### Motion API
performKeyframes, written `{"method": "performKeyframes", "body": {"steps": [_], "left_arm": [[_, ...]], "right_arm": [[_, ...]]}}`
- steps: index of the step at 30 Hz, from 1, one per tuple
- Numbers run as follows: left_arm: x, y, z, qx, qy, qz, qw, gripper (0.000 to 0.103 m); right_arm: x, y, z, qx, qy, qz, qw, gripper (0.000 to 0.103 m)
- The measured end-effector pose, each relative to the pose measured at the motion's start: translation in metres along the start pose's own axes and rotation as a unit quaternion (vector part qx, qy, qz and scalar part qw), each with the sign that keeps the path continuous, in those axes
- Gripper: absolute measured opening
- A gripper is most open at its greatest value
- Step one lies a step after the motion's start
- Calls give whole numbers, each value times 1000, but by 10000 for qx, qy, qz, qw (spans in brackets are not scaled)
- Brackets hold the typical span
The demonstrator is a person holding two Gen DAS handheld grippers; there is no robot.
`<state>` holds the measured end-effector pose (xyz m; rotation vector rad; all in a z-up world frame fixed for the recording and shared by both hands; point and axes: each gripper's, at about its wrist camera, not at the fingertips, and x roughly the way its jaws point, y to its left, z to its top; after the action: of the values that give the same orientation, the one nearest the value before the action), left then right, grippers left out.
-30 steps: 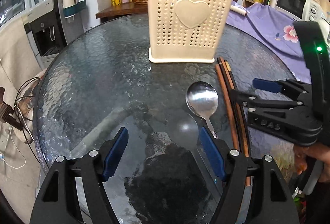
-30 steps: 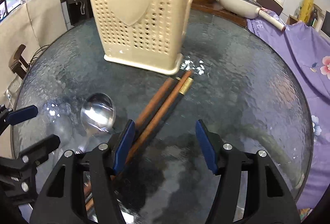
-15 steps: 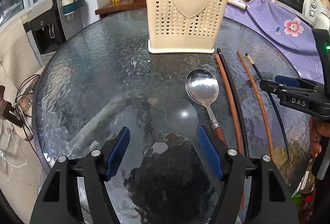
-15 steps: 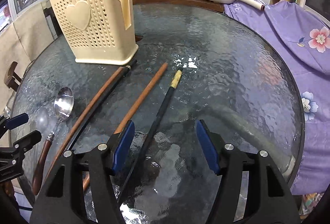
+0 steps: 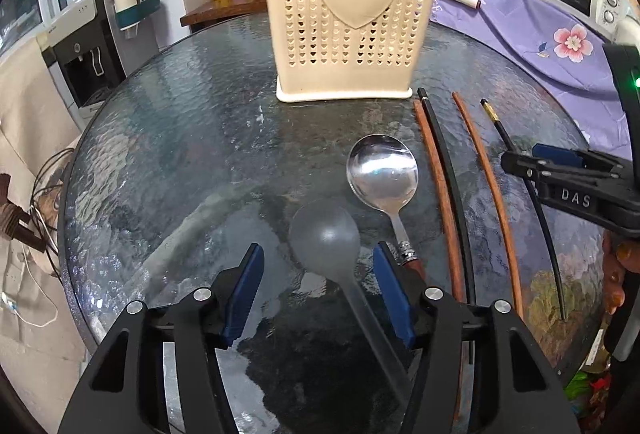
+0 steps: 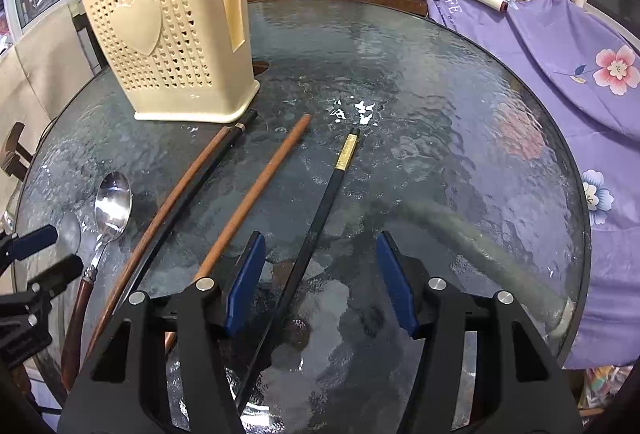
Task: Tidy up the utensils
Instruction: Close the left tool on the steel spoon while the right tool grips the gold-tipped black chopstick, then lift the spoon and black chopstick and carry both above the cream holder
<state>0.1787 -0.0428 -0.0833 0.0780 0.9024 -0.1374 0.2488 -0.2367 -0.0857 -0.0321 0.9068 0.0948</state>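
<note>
The chopsticks now lie spread apart on the desk point(image 6: 440, 82). Our right claw point(image 6: 320, 278) is closing around the black chopstick point(image 6: 320, 210), and our left claw point(image 5: 318, 292) around the clear spoon point(image 5: 324, 238), neither gripping yet.

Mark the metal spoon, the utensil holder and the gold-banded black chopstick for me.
metal spoon point(image 5: 382, 170), left wrist view, on its bowl.
utensil holder point(image 5: 352, 0), left wrist view, on the heart panel.
gold-banded black chopstick point(image 6: 346, 154), right wrist view, on the gold band.

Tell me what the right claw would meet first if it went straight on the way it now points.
Probably the black chopstick with the gold band: it lies between the right claw's closing jaws, untouched, on the glass table. Depth is unclear, so the claw may reach the glass first.
</note>
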Motion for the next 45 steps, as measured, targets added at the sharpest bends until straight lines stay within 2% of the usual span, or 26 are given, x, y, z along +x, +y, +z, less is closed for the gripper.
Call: {"method": "performKeyframes", "body": {"steps": [4, 8, 13, 20, 26, 29, 35, 41, 45], "left_arm": [[1, -5, 2, -81, -45, 72, 9999, 53], [1, -7, 0, -167, -136, 141, 9997, 47], [3, -9, 4, -163, -141, 132, 9997, 36], [9, -3, 16, -146, -82, -10, 9999, 35], [12, 11, 24, -315, -66, -311, 9990, 35], [12, 17, 27, -411, -89, -481, 9980, 35], [3, 19, 30, -384, -319, -532, 9973, 35], [-20, 22, 37, -387, -729, -589, 9948, 35], [-39, 24, 46, -382, -1096, -590, 9915, 35]], "right_arm": [[5, -1, 8, 76, 18, -52, 10000, 47], [11, 0, 19, 90, 45, -102, 9999, 42], [21, 3, 34, 100, 99, -111, 9998, 30], [34, 2, 53, 99, 191, -50, 9998, 18], [37, 0, 55, 47, 154, -65, 9998, 10], [39, -4, 56, 89, 145, -8, 9999, 9], [38, -10, 55, 231, 78, 160, 9996, 8], [15, -15, 60, 344, -308, 284, 9985, 8], [-11, -18, 64, 436, -723, 433, 9955, 8]]}}
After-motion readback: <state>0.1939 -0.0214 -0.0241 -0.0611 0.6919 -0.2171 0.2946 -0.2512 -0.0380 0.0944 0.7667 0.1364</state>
